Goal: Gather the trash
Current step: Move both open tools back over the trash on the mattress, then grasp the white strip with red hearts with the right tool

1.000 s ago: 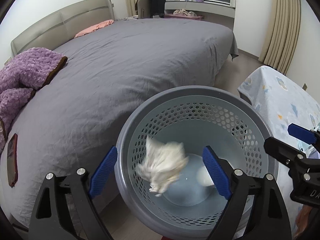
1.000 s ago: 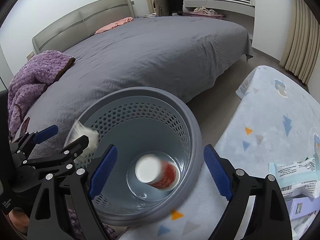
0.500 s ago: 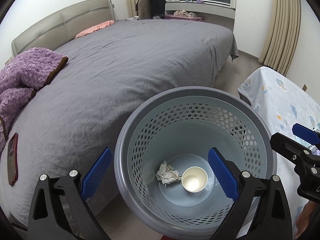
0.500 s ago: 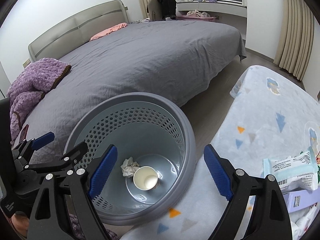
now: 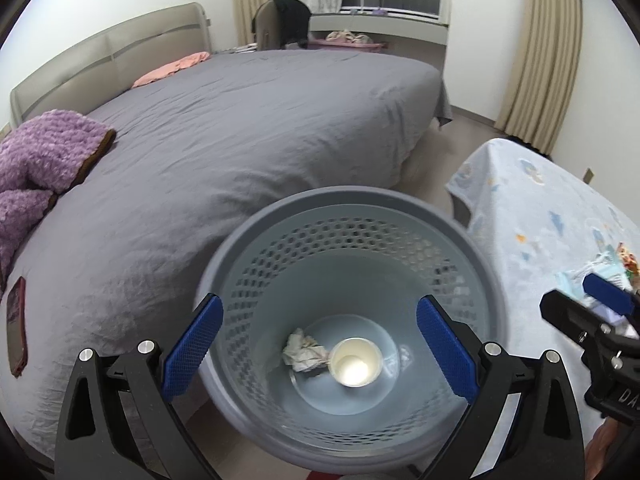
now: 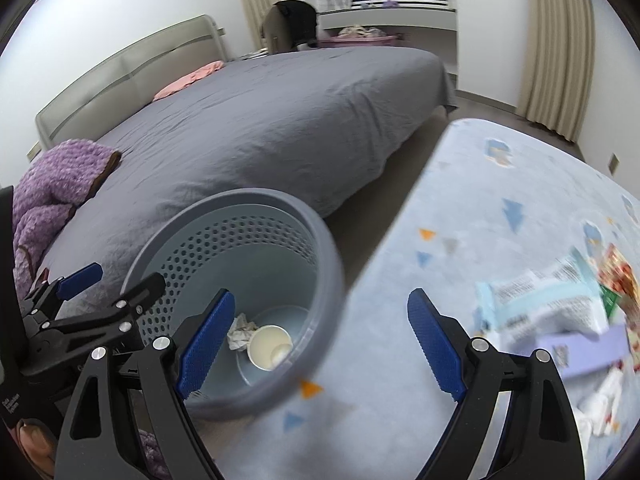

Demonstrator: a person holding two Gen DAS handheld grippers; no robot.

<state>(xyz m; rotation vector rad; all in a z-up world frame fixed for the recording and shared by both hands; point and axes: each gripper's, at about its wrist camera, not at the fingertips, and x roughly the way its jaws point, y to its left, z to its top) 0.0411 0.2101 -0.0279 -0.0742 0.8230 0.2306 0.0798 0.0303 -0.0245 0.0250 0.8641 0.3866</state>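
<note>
A grey perforated waste basket (image 5: 348,204) (image 6: 328,264) stands between the bed and the covered table. At its bottom lie a crumpled white paper (image 5: 302,354) (image 6: 240,330) and a paper cup (image 5: 355,368) (image 6: 269,346). My left gripper (image 5: 318,344) hangs open above the basket with nothing between its blue pads. My right gripper (image 6: 318,344) is open and empty too, over the basket's right rim and the table's edge. Blurred packets and wrappers (image 6: 548,312) lie on the table at the right.
A large bed with a grey cover (image 5: 248,132) fills the left and back. On it lie a purple blanket (image 5: 36,160), a pink cloth (image 5: 172,68) and a phone in a red case (image 5: 16,326). The table wears a pale blue patterned cloth (image 6: 480,216).
The crumpled paper dropped from my left gripper into the basket beside the cup. The cup rolled upright. My right gripper swung rightward toward the table; the left drew back a little.
</note>
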